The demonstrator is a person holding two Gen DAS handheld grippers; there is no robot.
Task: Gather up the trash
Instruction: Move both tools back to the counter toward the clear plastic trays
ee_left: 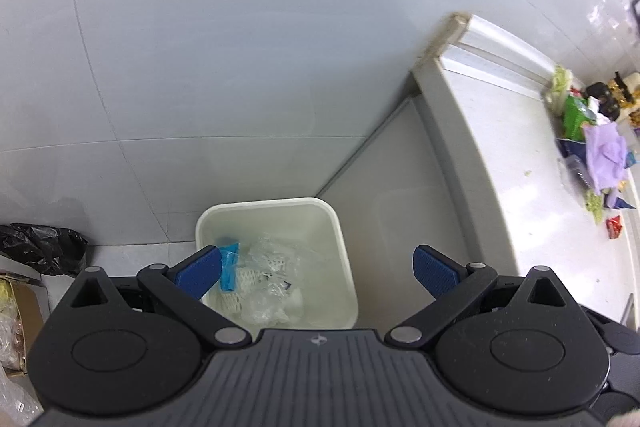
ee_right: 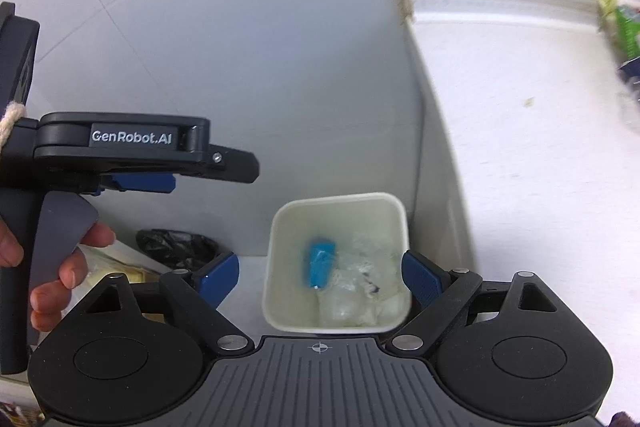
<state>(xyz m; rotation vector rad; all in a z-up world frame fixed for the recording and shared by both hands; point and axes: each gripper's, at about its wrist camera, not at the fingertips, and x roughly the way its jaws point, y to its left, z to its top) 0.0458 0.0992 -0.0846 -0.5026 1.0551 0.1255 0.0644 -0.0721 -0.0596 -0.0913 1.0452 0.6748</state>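
Observation:
A white square bin (ee_left: pixel 338 227) (ee_right: pixel 280 227) stands on the floor against the counter's side. It holds a blue packet (ee_left: pixel 229 265) (ee_right: pixel 319 265) and crumpled clear plastic (ee_left: pixel 272 279) (ee_right: pixel 356 287). My left gripper (ee_left: pixel 318 269) hangs open above the bin with nothing between its blue pads. My right gripper (ee_right: pixel 320 279) also stands open and empty over the bin. More trash (ee_left: pixel 592 147) lies piled at the far right of the white counter: purple cloth, green wrappers, a red scrap. In the right wrist view the left gripper's body (ee_right: pixel 132 147) shows side-on, held by a hand (ee_right: pixel 64 267).
The white counter (ee_left: pixel 520 167) (ee_right: pixel 540 147) runs along the right, its grey side panel (ee_left: pixel 400 187) next to the bin. A black bag (ee_left: pixel 44 247) (ee_right: pixel 176 247) and a cardboard box (ee_left: pixel 20 307) sit on the floor at left. A grey tiled wall fills the background.

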